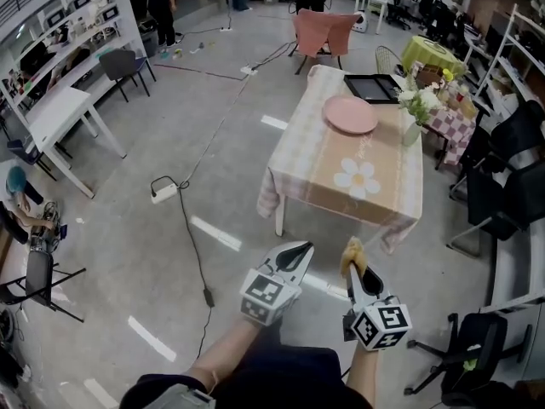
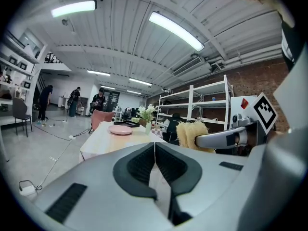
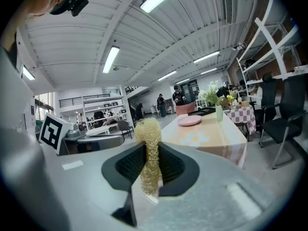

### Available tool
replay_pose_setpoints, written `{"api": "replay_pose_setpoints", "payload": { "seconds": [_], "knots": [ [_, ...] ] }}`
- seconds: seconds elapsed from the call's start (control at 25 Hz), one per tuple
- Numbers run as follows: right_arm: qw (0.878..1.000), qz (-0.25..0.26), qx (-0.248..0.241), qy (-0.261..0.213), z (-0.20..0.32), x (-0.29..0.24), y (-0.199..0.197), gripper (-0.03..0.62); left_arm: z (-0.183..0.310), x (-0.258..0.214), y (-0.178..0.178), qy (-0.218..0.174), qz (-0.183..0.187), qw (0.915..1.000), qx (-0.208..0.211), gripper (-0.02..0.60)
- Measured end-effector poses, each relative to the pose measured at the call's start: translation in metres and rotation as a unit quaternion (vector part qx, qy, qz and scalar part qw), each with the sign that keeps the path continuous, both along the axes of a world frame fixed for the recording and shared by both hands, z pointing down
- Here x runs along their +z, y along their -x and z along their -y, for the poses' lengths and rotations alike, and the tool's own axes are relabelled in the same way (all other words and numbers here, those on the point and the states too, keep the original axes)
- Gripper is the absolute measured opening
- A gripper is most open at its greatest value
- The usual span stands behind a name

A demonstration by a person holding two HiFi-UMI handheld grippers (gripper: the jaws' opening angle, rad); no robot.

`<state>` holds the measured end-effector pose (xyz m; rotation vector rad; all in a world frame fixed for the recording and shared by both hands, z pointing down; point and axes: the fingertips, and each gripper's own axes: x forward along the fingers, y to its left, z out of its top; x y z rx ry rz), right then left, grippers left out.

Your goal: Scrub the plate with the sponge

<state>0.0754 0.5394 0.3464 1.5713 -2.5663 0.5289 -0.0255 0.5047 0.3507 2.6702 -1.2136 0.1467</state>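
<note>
Right hand-held gripper (image 1: 352, 254), lower centre, clamps the sponge (image 3: 149, 150); left hand-held gripper (image 1: 295, 251) closed, empty. Plate (image 1: 350, 114) sits on the tabletop (image 1: 366, 196), upper right.

A grey polished concrete floor (image 1: 128, 228), marked with short white tape strips (image 1: 215, 233), fills most of the head view. A black cable (image 1: 192, 245) runs across it to a white power strip (image 1: 164, 192). In the middle stands a rectangular table under a pink-and-beige checked cloth (image 1: 328, 177) (a white daisy is printed on it), with a pink-draped chair (image 1: 324, 28) at its far end. Left are a white desk (image 1: 55, 113), a dark grey chair (image 1: 122, 64) and white wall shelving (image 1: 64, 24); right, black office chairs (image 1: 507, 190). Overhead, long fluorescent tubes (image 2: 175, 30) light a white ribbed ceiling (image 2: 120, 42); a red brick wall (image 2: 262, 81) backs white metal racks (image 2: 204, 105).
</note>
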Motion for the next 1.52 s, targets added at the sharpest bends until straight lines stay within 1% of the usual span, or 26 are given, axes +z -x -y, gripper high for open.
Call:
{"api": "replay_pose_setpoints", "payload": {
  "seconds": [0.12,0.4,0.72,1.12,1.52],
  "knots": [
    [1.0,0.002,0.0,0.0,0.029,-0.004,0.003,0.071,0.027,-0.004,0.003,0.008,0.0,1.0,-0.002,0.012],
    [1.0,-0.001,-0.001,-0.001,0.093,-0.011,0.012,0.071,0.092,-0.01,0.012,0.005,0.003,1.0,0.001,0.012],
    [1.0,0.007,0.003,0.003,0.157,-0.006,0.014,0.071,0.16,-0.006,0.01,0.006,0.002,0.9999,0.014,0.014],
    [1.0,0.005,0.002,0.014,0.221,0.0,0.021,0.071,0.225,-0.001,0.016,0.01,0.004,0.9998,0.015,0.014],
    [1.0,0.01,0.004,0.023,0.258,0.011,0.028,0.071,0.264,0.012,0.021,0.025,0.012,0.9995,0.018,0.014]
  ]
}}
